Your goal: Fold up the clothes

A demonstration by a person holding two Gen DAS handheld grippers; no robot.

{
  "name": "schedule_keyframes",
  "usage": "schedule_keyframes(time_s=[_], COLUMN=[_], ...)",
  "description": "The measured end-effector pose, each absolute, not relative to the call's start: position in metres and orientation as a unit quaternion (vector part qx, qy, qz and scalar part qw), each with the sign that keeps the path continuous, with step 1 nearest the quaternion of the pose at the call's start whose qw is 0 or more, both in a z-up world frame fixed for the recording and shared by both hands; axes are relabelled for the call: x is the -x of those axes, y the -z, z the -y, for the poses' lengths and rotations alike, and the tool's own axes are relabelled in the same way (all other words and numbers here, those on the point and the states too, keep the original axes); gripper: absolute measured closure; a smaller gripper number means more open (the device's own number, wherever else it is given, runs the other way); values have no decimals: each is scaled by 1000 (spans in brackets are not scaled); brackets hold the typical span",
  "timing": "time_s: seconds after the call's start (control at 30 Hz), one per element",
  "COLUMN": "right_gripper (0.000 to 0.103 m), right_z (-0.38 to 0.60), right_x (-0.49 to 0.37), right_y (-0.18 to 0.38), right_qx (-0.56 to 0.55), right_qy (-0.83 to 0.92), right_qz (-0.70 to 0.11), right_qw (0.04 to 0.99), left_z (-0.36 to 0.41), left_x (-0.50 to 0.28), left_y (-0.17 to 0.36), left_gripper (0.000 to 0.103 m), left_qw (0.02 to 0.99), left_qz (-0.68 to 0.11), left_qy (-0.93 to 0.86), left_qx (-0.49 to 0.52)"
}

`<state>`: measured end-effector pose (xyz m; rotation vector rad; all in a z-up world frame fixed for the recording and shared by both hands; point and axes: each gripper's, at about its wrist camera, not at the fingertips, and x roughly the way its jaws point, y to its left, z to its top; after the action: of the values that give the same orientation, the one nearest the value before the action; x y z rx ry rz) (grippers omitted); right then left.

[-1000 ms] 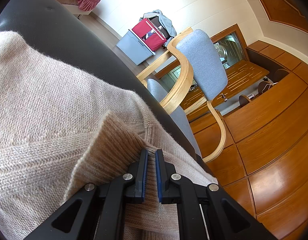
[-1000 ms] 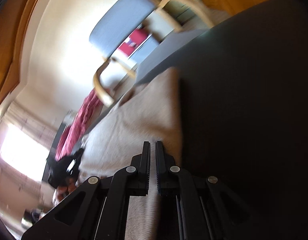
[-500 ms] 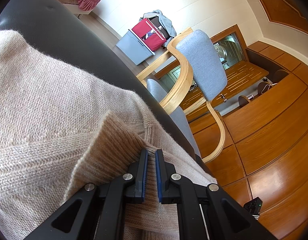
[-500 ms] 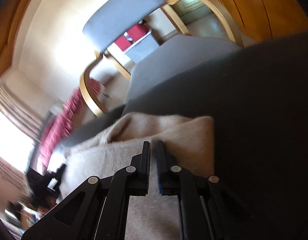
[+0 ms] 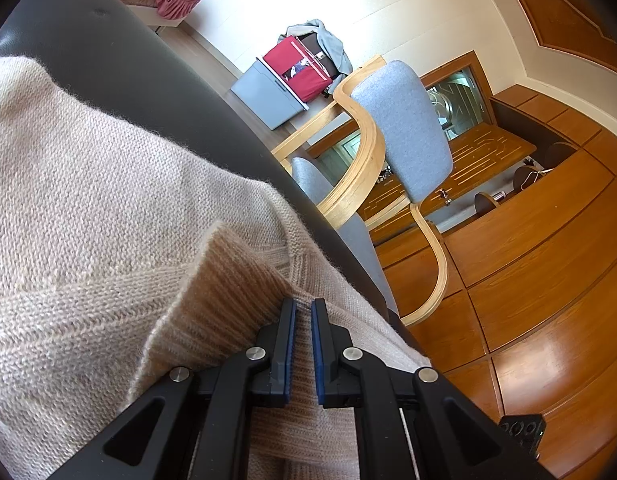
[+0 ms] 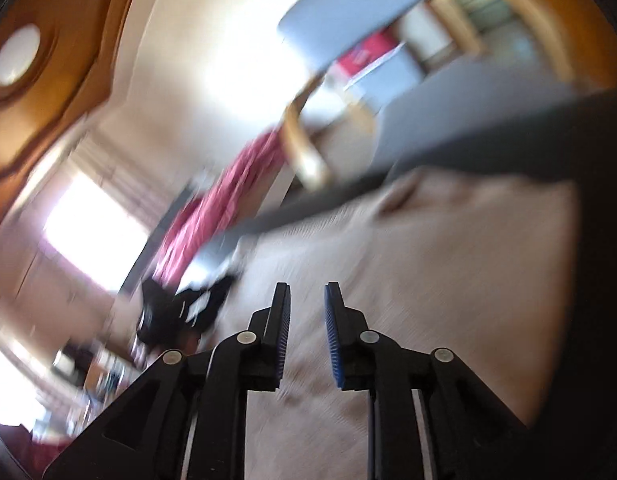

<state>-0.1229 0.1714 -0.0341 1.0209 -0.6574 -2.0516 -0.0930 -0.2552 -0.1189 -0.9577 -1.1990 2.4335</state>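
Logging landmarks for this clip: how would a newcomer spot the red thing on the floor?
Start at the grey-cushioned wooden chair beyond the dark sofa. Behind its backrest, against the white wall, a red case leans on a grey box. Only it is bright red with pale stripes.

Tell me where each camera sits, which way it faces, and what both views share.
Left wrist: on the left gripper, looking along nearly shut fingers over the sweater toward the chair.
Right wrist: on the right gripper, jaws opening with nothing between, blurred, above the sweater.
Shared: sweater, chair, dark couch.
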Motion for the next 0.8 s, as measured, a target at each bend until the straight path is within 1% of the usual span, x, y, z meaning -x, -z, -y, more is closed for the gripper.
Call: schedule_keyframes(time_s=[0.1,0.17,0.2,0.23,0.3,0.37,0.47,0.57,0.6,0.63,0.8], right_gripper=[85,85,87,92,99,99,92,91,89,86,85], right_z=[-162,-173,-182,-190,-206,-221,-241,-219,-197,-176,-72], right_x=[125,128,128,127,124,118,109,103,102,103,116], right_y=[53,55,58,60,59,54,45,13,1,-6,0], right_qx=[-447,-442,-442,-442,-435,-423,-402,-374,-371,-372,-412], right_qy=[788,778,783,788,801,815,835,841,841,843,834], right_qz=[227,262,266,269,277,287,299,285,268,252,174], right_qw=[358,361,347,333,304,272,227,268,288,296,322], left_z=[255,255,255,255,256,255,254,256,256,256,257], left_x=[92,92,92,92,92,92,92,91,91,91,90], left_y=[119,119,119,119,119,118,117,116,115,115,117], left_gripper=[97,97,97,97,97,97,97,97,97,97,97], left_qw=[132,132,133,133,132,131,129,129,129,130,133], left_qz=[414,414,415,415,414,414,411,412,413,414,419], left_qy=[-838,-838,-838,-838,-838,-838,-840,-839,-839,-838,-837], left_qx=[330,329,329,329,329,330,331,331,330,330,327])
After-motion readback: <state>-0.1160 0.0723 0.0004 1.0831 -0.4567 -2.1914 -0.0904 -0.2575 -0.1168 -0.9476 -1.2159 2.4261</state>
